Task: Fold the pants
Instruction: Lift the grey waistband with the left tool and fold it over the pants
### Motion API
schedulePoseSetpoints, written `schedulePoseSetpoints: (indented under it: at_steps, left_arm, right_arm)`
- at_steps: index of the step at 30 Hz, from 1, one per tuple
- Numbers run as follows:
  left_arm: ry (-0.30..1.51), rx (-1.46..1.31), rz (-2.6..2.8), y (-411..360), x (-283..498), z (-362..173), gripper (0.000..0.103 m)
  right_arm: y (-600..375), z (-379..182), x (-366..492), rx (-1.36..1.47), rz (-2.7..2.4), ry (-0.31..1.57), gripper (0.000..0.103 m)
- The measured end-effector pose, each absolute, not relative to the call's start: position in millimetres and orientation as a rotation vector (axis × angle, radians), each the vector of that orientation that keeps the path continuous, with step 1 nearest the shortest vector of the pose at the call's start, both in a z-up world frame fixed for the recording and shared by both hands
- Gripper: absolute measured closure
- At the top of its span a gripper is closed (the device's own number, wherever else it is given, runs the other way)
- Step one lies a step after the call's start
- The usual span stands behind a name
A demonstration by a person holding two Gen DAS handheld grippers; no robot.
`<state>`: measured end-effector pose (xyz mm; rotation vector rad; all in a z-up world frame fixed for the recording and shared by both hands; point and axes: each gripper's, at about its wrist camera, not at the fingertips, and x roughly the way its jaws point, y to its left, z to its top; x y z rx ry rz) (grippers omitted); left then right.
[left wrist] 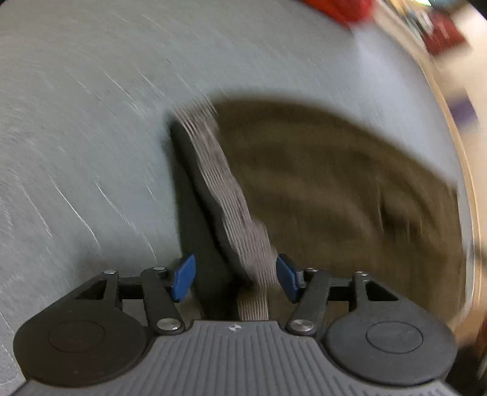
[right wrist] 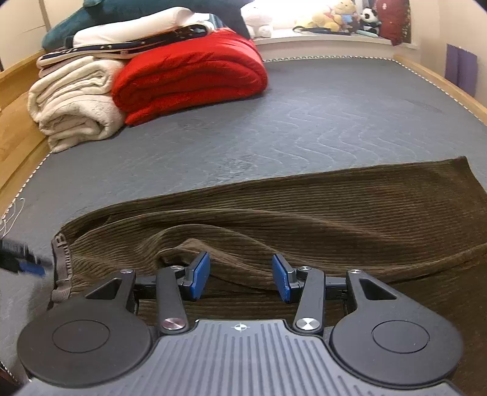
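Brown corduroy pants [right wrist: 304,219] lie on the grey mattress, folded lengthwise, legs running to the right. Their grey elastic waistband [right wrist: 62,262] is at the left. My right gripper [right wrist: 240,278] is open, low over a raised fold of the pants near the waist. My left gripper [left wrist: 234,278] is open, with the grey waistband [left wrist: 231,201] running between its pads and the brown cloth [left wrist: 334,189] to the right; that view is motion-blurred. The left gripper's blue tip [right wrist: 30,266] shows at the waistband's left in the right wrist view.
A red blanket [right wrist: 191,76] and a cream blanket [right wrist: 73,103] with more folded bedding on top lie at the mattress's far left. Wooden bed frame [right wrist: 15,121] runs along the left and right sides. Stuffed toys [right wrist: 341,15] sit on a far ledge.
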<state>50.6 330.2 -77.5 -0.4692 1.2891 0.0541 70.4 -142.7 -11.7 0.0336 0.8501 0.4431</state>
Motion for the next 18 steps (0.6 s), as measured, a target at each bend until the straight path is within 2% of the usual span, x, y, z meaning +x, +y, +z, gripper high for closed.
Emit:
schedulePoseSetpoints:
  at_steps: [4, 7, 9, 10, 12, 15, 18]
  left_arm:
    - [1.417, -0.287, -0.019, 293, 30, -102, 0.036]
    - [1.425, -0.185, -0.053, 278, 19, -110, 0.040]
    - [1.390, -0.119, -0.109, 269, 16, -104, 0.057]
    - [1.375, -0.075, -0.127, 264, 14, -102, 0.061]
    - [1.354, -0.010, -0.156, 258, 8, -98, 0.075]
    - [1.327, 0.107, -0.157, 247, 3, -86, 0.082]
    - [1.319, 0.126, -0.108, 243, -8, -76, 0.082]
  right_arm:
    - [-138, -6, 61, 0.039, 0.462, 0.841, 0.055]
    - [-135, -4, 53, 0.025, 0.472, 0.835, 0.055]
    - [-135, -6, 50, 0.005, 0.466, 0.834, 0.055]
    - [-135, -6, 49, -0.001, 0.457, 0.833, 0.055]
    - [-137, -7, 49, 0.000, 0.444, 0.830, 0.055]
    - [-139, -9, 50, 0.004, 0.422, 0.837, 0.055]
    - [-142, -10, 50, 0.016, 0.406, 0.835, 0.055]
